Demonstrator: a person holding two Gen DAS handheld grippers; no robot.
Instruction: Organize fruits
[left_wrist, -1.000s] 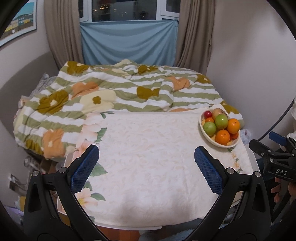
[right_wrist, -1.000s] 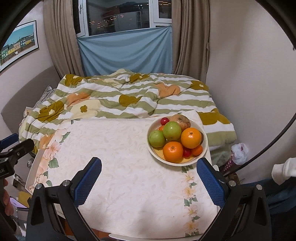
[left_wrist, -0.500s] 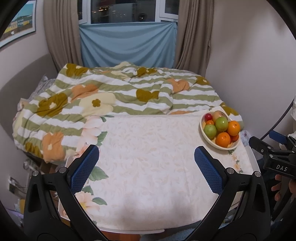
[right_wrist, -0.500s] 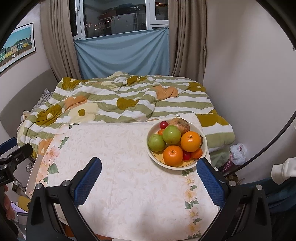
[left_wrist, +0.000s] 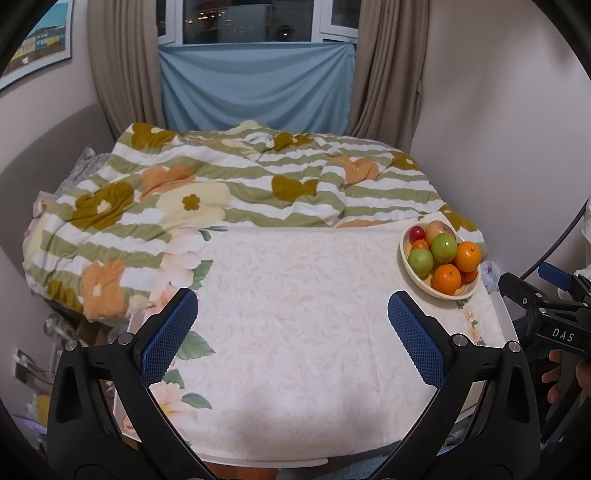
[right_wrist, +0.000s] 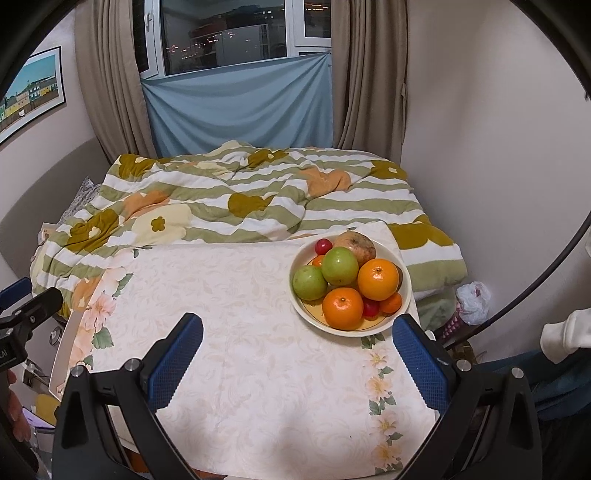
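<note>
A cream bowl (right_wrist: 404, 286) (left_wrist: 424, 286) sits at the table's far right, heaped with fruit: two green apples (right_wrist: 340, 266), two big oranges (right_wrist: 378, 279), a brownish fruit (right_wrist: 356, 243), small red (right_wrist: 324, 246) and small orange ones. My right gripper (right_wrist: 297, 334) hovers open over the table, just short of the bowl and left of it, nothing between its blue pads (right_wrist: 175, 360). My left gripper (left_wrist: 291, 310) is open too, over the table's middle, well left of the bowl. From the left wrist view the right gripper (left_wrist: 546, 291) shows at the right edge.
A floral cloth covers the table (right_wrist: 258, 369) (left_wrist: 295, 350). Behind it lies a bed with a striped flowered quilt (right_wrist: 240, 199). A wall stands close on the right. A white plastic bag (right_wrist: 472, 299) lies on the floor beside the bed.
Both grippers have drawn back and risen a little, so the bowl and table look slightly farther off. Both stay open; no fruit has moved.
</note>
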